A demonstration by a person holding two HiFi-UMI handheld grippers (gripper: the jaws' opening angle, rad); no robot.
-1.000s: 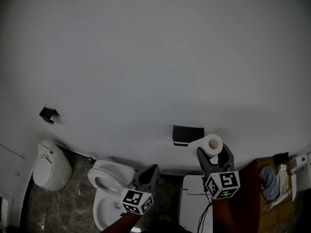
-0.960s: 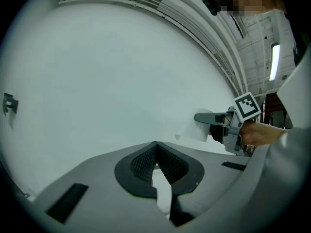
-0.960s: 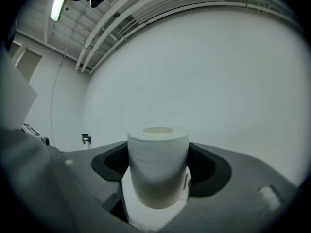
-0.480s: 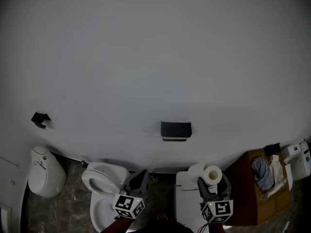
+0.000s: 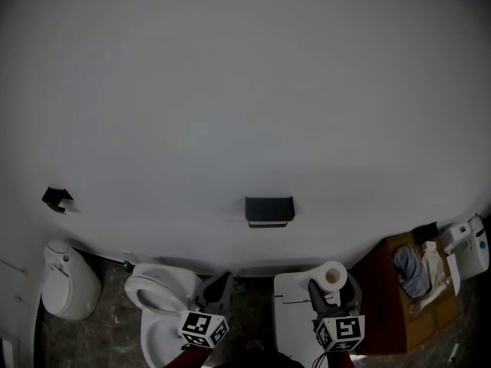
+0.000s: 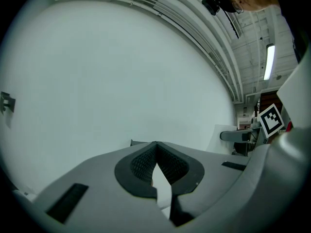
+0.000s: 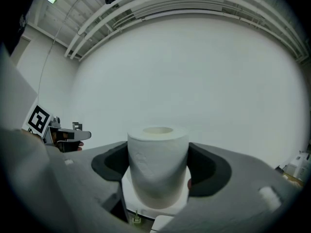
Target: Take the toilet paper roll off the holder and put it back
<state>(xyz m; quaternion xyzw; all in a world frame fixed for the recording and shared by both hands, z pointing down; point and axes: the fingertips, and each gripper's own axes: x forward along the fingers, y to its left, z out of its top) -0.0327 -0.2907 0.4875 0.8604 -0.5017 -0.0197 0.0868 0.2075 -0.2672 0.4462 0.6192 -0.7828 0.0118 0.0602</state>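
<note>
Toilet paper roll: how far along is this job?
Done: the toilet paper roll is off the black wall holder. In hand: the right gripper clamps it between its jaws, away from the holder. Left: putting it back on the holder.

Dim grey head view, dark vignetted corners, strong fisheye curving, bright ceiling tube light [image 6: 268,62] overhead

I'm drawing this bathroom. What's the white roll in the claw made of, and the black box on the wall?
Toilet paper roll: soft matte white paper, faintly dimpled, with a yellowish, cardboard-looking core.
Holder: smooth black with crisp edges, probably metal or plastic; too far to tell.
</note>
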